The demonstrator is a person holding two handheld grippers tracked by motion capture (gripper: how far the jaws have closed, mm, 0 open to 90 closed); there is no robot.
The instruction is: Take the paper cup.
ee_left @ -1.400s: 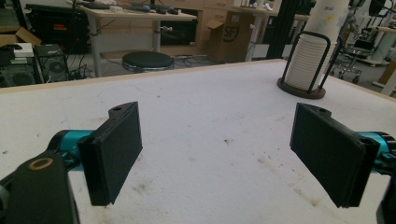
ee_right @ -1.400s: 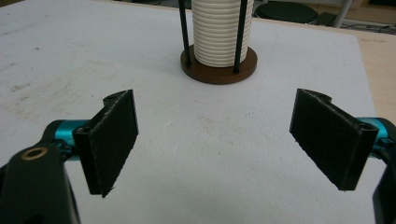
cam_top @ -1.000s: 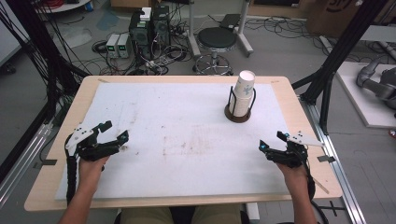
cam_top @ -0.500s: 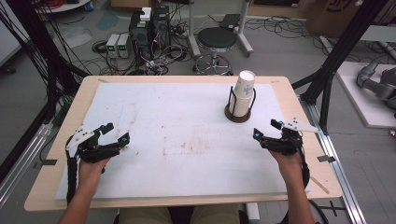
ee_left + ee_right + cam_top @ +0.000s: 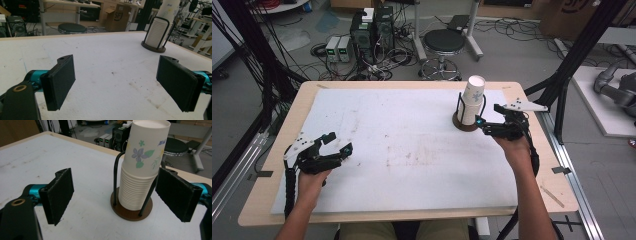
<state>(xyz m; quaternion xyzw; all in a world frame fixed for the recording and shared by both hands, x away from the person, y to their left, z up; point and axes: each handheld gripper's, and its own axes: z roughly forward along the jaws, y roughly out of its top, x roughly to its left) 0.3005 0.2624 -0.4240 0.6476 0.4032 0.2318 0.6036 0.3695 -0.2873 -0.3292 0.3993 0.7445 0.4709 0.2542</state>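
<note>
White paper, ribbed at the rims: a tall stack of cups (image 5: 140, 177) nested upside down, base of the top one uppermost, printed with a violet flower, green leaves and some blue lettering. Held upright in a black wire holder (image 5: 132, 211) with a round dark-brown base and thin rods rising on either side. Standing toward the far right part of the surface (image 5: 402, 150), on its white, lightly stained sheet, well short of the wooden edge.

Right tongs (image 5: 484, 125) just beside the stack, on its right and slightly nearer the person, released, jaws spread wide; seen along those jaws in the right gripper view (image 5: 125, 195), stack and holder framed between the two black pads, touched by neither. Grey three-cornered plate on top, hand wrapped around the grip behind.

Left tongs (image 5: 337, 145) well apart from the stack, far off to its left and nearer the person, also released, jaws wide apart over bare sheet. From the left gripper view (image 5: 115, 82), the stack (image 5: 160, 32) visible in the distance, beyond and right of the gap.
</note>
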